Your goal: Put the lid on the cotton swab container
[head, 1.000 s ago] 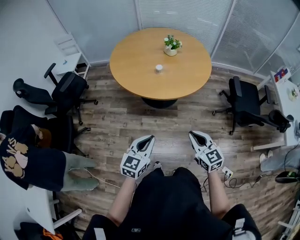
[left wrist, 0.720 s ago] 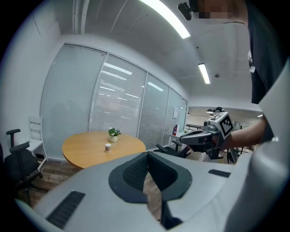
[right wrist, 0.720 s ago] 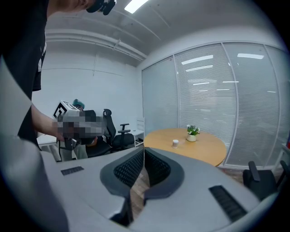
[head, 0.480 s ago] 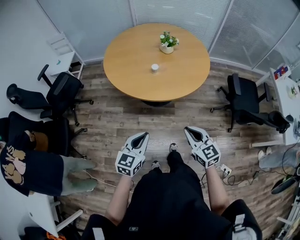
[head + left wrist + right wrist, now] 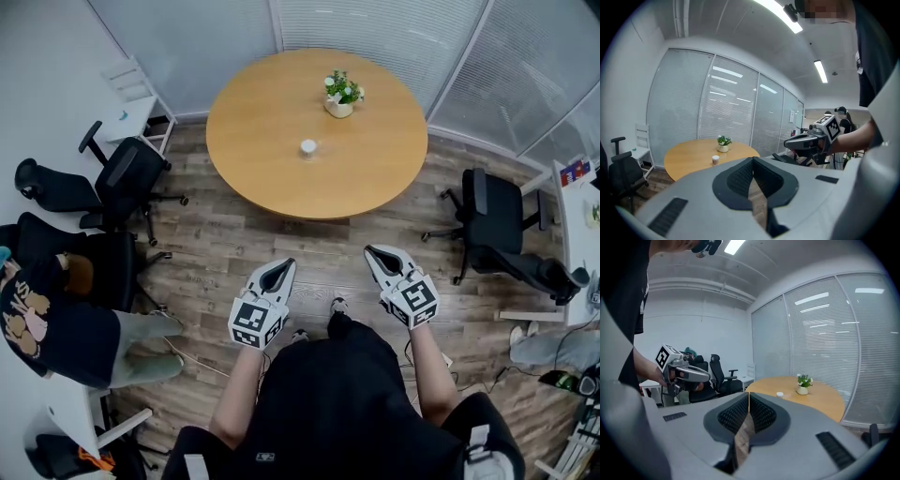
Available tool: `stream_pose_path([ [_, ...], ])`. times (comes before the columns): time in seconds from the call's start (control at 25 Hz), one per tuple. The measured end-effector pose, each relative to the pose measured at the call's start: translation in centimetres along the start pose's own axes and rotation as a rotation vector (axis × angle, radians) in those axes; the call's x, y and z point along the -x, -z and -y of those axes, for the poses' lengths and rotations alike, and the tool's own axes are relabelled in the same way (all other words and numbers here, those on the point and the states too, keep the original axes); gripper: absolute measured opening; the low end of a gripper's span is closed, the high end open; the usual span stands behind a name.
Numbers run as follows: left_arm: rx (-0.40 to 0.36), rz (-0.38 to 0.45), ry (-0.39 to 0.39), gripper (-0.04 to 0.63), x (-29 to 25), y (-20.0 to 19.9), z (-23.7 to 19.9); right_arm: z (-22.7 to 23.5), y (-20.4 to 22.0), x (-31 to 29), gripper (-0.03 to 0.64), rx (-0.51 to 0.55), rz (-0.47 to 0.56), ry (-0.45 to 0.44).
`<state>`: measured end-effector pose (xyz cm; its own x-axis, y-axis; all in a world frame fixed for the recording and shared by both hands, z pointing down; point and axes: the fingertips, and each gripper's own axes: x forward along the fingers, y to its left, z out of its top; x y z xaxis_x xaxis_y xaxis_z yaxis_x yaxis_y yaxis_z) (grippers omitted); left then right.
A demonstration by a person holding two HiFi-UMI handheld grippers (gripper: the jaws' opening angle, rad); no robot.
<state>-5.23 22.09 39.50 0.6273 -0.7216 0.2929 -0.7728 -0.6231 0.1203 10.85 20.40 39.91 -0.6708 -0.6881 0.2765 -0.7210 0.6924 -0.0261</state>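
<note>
Cotton swab container [image 5: 308, 146] sits mid-tabletop [image 5: 265, 112], upper centre of the frame. Left tongs [image 5: 286, 267] and right tongs [image 5: 372, 251], lower centre, are closed on nothing.

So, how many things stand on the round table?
2. A small white container sits near the middle of the table; a potted plant stands behind it, toward the far right edge. Nothing else shows there, and nothing blocks the tabletop.

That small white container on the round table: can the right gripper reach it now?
Probably not yet. The right gripper hangs over floor, short of the table; the container sits mid-table. Nothing blocks the way.
</note>
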Motion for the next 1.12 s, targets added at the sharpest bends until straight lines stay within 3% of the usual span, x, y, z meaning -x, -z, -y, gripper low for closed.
stream_pose_path([
  [0.48,0.037,0.035,-0.132,0.006,-4.7,-1.4,-0.3,5.7,0.4,-2.3,0.005,0.074,-0.033,-0.103],
  [1.12,0.071,0.007,-0.097,0.006,-9.6,-1.6,-4.7,9.9,0.6,-6.0,0.005,0.036,-0.063,-0.055],
])
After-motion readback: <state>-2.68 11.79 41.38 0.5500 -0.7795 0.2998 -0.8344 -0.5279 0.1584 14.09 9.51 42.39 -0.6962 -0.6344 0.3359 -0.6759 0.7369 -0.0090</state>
